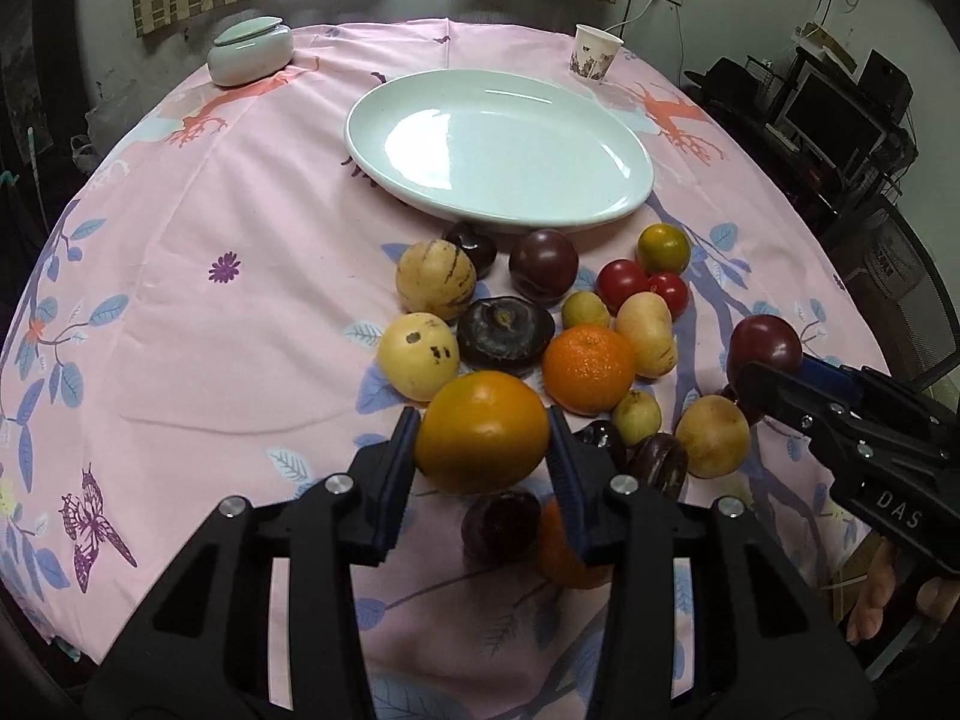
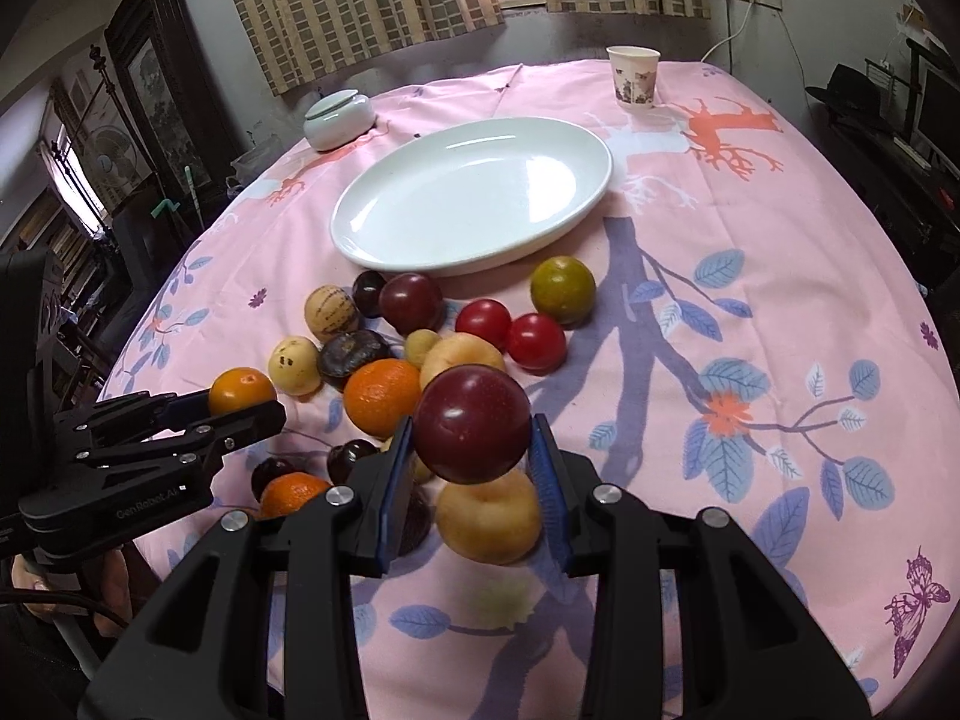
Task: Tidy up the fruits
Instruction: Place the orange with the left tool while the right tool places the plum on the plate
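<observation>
My left gripper (image 1: pixel 483 441) is shut on an orange (image 1: pixel 483 432) and holds it above the near end of the fruit pile; it also shows in the right wrist view (image 2: pixel 243 405). My right gripper (image 2: pixel 471 456) is shut on a dark red plum (image 2: pixel 472 423), lifted over a yellow fruit (image 2: pixel 489 519); it shows in the left wrist view (image 1: pixel 765 372). Several fruits lie on the cloth: a mandarin (image 1: pixel 589 367), tomatoes (image 1: pixel 623 285), striped melon (image 1: pixel 436 279), a greenish orange (image 2: pixel 563 290). The white oval plate (image 1: pixel 498 150) beyond them holds nothing.
A pink patterned cloth (image 1: pixel 210 312) covers the round table. A pale lidded bowl (image 1: pixel 251 52) stands at the far left and a paper cup (image 1: pixel 594 53) at the far right. A desk with monitors (image 1: pixel 834 120) is beyond the table's right edge.
</observation>
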The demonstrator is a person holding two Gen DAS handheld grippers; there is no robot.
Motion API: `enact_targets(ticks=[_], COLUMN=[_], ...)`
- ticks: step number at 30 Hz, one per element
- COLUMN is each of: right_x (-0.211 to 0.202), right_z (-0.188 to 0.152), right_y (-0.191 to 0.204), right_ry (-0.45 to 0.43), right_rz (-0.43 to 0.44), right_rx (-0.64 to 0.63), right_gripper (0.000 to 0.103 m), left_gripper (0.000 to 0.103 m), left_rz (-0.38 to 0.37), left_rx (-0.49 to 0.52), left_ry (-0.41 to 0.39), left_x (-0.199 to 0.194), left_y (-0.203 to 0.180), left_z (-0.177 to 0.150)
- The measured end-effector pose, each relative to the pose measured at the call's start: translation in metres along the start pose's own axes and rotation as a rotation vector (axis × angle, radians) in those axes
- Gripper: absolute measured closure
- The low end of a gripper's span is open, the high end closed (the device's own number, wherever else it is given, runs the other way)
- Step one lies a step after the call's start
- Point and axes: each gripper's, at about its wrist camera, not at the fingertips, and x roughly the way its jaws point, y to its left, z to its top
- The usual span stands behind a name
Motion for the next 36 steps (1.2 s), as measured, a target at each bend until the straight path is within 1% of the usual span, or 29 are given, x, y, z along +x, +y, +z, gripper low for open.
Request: enact_targets(ticks=[4, 8, 11, 13, 15, 17, 19, 22, 24, 26, 28, 30, 32, 34, 36], right_x=[-0.001, 0.001, 0.005, 0.007, 0.011, 0.020, 0.034, 0.073, 0.109, 0.139, 0.161, 0.179, 0.191, 0.201, 0.207], right_z=[0.009, 0.020, 0.029, 0.040, 0.056, 0.081, 0.111, 0.156, 0.179, 0.196, 0.207, 0.215, 0.218, 0.220, 0.220], right_y=[0.005, 0.011, 0.014, 0.014, 0.013, 0.010, 0.004, -0.009, -0.019, -0.028, -0.032, -0.032, -0.031, -0.033, -0.035], right_ry=[-0.019, -0.027, -0.028, -0.035, -0.041, -0.054, -0.064, -0.026, 0.036, 0.086, 0.119, 0.149, 0.174, 0.202, 0.216], right_rz=[0.015, 0.028, 0.019, 0.006, -0.009, -0.020, -0.012, -0.011, -0.004, 0.008, -0.011, -0.025, -0.021, -0.034, -0.035], right_rx=[-0.009, -0.031, -0.053, -0.069, -0.089, -0.106, -0.106, -0.100, -0.086, -0.064, -0.062, -0.088, -0.095, -0.081, -0.064], right_gripper=[0.065, 0.065, 0.065, 0.065, 0.065, 0.065, 0.065, 0.065, 0.065, 0.065, 0.065, 0.065, 0.064, 0.063, 0.063], left_gripper=[0.061, 0.061, 0.061, 0.061, 0.061, 0.060, 0.060, 0.060, 0.060, 0.060, 0.060, 0.060, 0.061, 0.061, 0.056], left_rz=[-0.019, -0.008, 0.011, 0.033, 0.038, 0.045, 0.055, 0.080, 0.105, 0.108, 0.098, 0.095, 0.101, 0.106, 0.099], left_rx=[0.000, 0.013, 0.032, 0.055, 0.064, 0.056, 0.046, 0.021, 0.005, -0.020, -0.041, -0.033, -0.027, -0.035, -0.057], left_ry=[-0.011, -0.041, -0.056, -0.066, -0.071, -0.081, -0.083, -0.069, -0.032, 0.005, 0.030, 0.043, 0.053, 0.065, 0.070], left_x=[-0.007, -0.013, -0.014, -0.012, -0.009, -0.001, 0.016, 0.053, 0.086, 0.112, 0.131, 0.143, 0.152, 0.160, 0.165], left_y=[0.005, 0.005, 0.004, 0.004, 0.005, 0.008, 0.012, 0.016, 0.019, 0.025, 0.029, 0.028, 0.027, 0.030, 0.035], left_z=[0.007, 0.018, 0.035, 0.053, 0.077, 0.109, 0.144, 0.188, 0.211, 0.227, 0.234, 0.238, 0.239, 0.243, 0.246])
